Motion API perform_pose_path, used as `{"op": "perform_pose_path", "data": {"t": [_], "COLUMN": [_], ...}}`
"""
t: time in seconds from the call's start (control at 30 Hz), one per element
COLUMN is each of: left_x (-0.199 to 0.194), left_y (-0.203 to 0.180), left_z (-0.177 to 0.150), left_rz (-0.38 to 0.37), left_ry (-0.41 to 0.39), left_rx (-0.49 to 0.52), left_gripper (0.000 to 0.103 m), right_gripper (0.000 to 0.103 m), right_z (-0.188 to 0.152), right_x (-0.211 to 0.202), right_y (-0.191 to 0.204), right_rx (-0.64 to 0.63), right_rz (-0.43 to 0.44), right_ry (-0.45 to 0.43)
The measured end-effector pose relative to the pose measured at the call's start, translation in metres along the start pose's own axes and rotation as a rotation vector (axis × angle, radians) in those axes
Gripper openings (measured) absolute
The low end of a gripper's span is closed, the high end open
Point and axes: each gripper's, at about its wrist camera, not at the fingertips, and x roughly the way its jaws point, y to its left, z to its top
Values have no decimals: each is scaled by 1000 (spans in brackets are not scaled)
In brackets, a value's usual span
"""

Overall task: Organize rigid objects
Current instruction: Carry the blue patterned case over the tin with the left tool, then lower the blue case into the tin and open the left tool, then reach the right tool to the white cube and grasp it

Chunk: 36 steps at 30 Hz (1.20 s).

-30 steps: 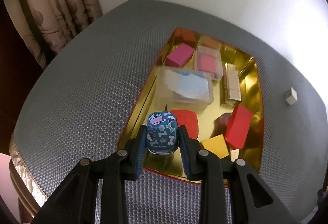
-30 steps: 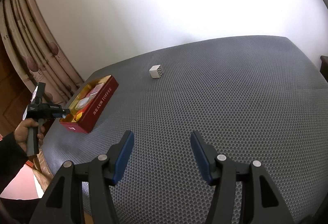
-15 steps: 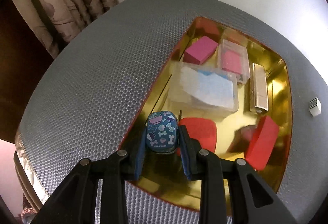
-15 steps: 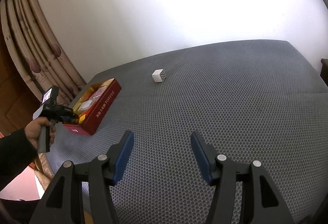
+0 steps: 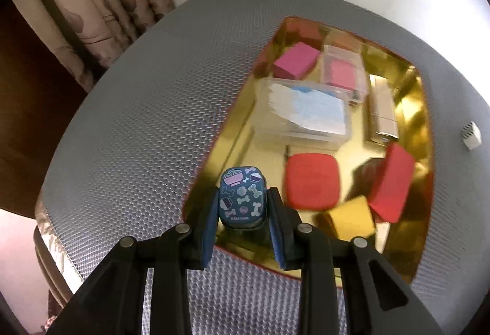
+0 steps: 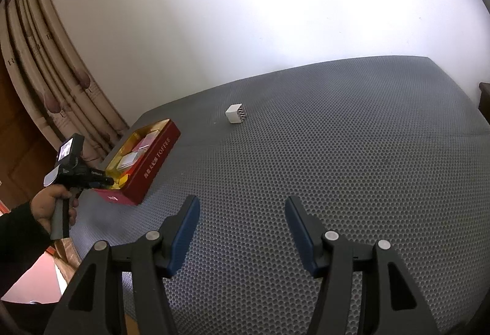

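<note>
While my left gripper [image 5: 242, 206] tips steeply down over the near corner of the gold-lined box [image 5: 424, 108], its pads pinch a small rounded blue case [image 5: 242, 197] printed with bones. My right gripper [image 6: 242, 231] hangs spread over the dimpled grey mat [image 6: 352, 157], nothing between its fingers.
</note>
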Motion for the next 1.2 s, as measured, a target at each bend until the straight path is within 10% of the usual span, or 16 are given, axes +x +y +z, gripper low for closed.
{"op": "perform_pose_path", "data": {"t": [0.37, 0.6, 0.8, 1.03, 1.2], "left_x": [9, -2, -63, -106, -103], "left_y": [-7, -8, 13, 3, -18], "left_z": [5, 1, -10, -34, -74], "left_rz": [40, -45, -147, -217, -297], "left_ry": [22, 5, -257, -521, -535], "left_rx": [16, 6, -7, 90, 148], "left_gripper": [29, 48, 102, 102, 103], "right_gripper": [60, 60, 60, 60, 63], "right_z": [-1, -6, -12, 19, 68], "right_x": [-1, 3, 17, 62, 122], "right_y": [-6, -10, -18, 12, 31], "right_rx": [6, 1, 43, -47, -79], "right_rz": [-4, -38, -117, -192, -235], "right_ry": [9, 14, 51, 92, 94]}}
